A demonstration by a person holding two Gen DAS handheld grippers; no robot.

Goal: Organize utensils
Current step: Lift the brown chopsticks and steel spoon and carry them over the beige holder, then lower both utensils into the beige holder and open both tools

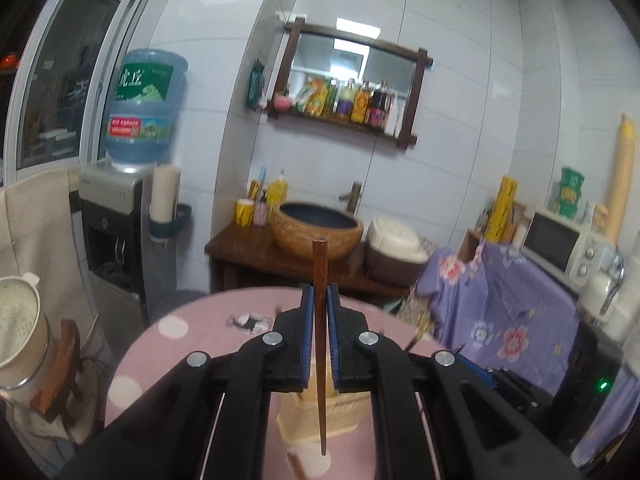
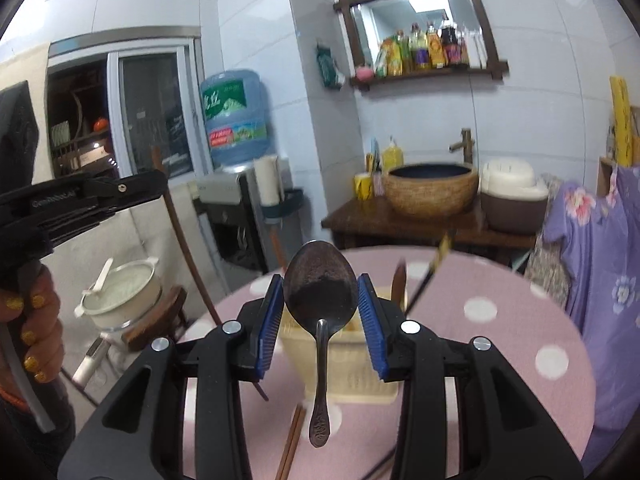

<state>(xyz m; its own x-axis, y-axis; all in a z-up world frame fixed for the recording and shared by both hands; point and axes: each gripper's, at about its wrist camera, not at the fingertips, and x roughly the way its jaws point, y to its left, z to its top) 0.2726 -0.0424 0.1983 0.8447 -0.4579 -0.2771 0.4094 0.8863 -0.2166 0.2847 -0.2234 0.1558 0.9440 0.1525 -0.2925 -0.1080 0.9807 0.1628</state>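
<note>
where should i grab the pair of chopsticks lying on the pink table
Grip the chopsticks across their middle, coming straight down from above: they lie flat, side by side on the table, so narrow jaws can span both.

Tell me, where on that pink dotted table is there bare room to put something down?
The pink polka-dot tablecloth lies bare right of the cream plastic basket, toward the purple floral cloth. It is crowded around the basket's near side, where brown wooden chopsticks lie.
</note>
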